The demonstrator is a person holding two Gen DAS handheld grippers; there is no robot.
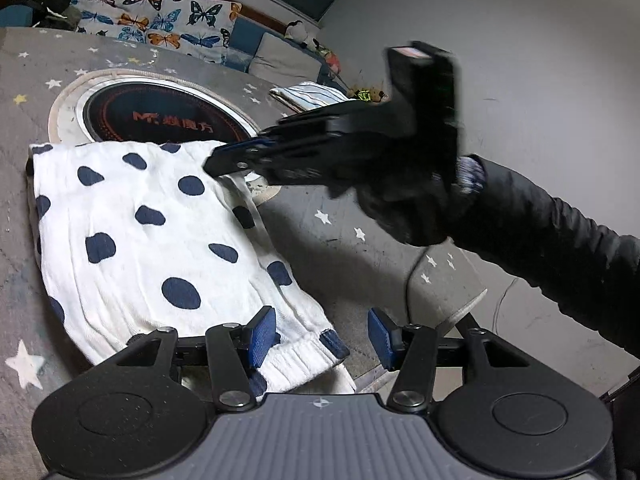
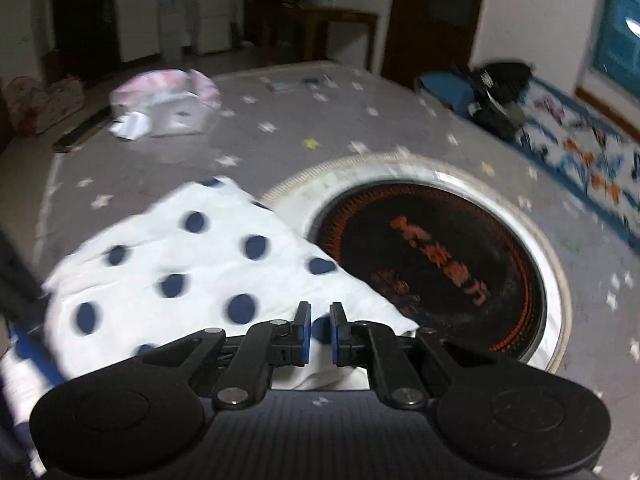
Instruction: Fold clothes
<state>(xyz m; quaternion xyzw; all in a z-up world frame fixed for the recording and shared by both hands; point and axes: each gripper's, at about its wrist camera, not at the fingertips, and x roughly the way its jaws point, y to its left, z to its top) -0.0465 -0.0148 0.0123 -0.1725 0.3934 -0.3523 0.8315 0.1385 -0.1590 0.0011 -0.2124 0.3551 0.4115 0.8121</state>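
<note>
We see a white knitted sweater (image 1: 144, 232) with dark blue spots lying on the desk (image 1: 360, 240), a surface under a grey cloth with stars. It already looks doubled into a rough rectangle, one far corner overlapping the pale ring of the round cooker plate (image 1: 160, 116) set into the desk.

We judge the sweater soft, limp and fairly light; it will sag and drag wherever it is not held, and the knit should give the pads good friction. Good places to take hold are the thicker ribbed hem and the corners, where several layers can be pinched at once.

Nearest in the left wrist view, the left gripper (image 1: 322, 338) has its fingers spread wide. The ribbed hem with its blue trim (image 1: 332, 342) lies in the gap, hard by the left-hand pad at about 9 o'clock; nothing is pinched.

Farther off, at about 1 o'clock, the right gripper (image 1: 218, 166) reaches in with its tip at the sweater's far right corner. In its own view the right gripper (image 2: 320, 334) shows fingers drawn close with a narrow gap, white cloth visible between them. We cannot tell whether they actually grip it.

Beyond, at 12 o'clock, a folded striped cloth (image 1: 308, 96) lies well apart.
</note>
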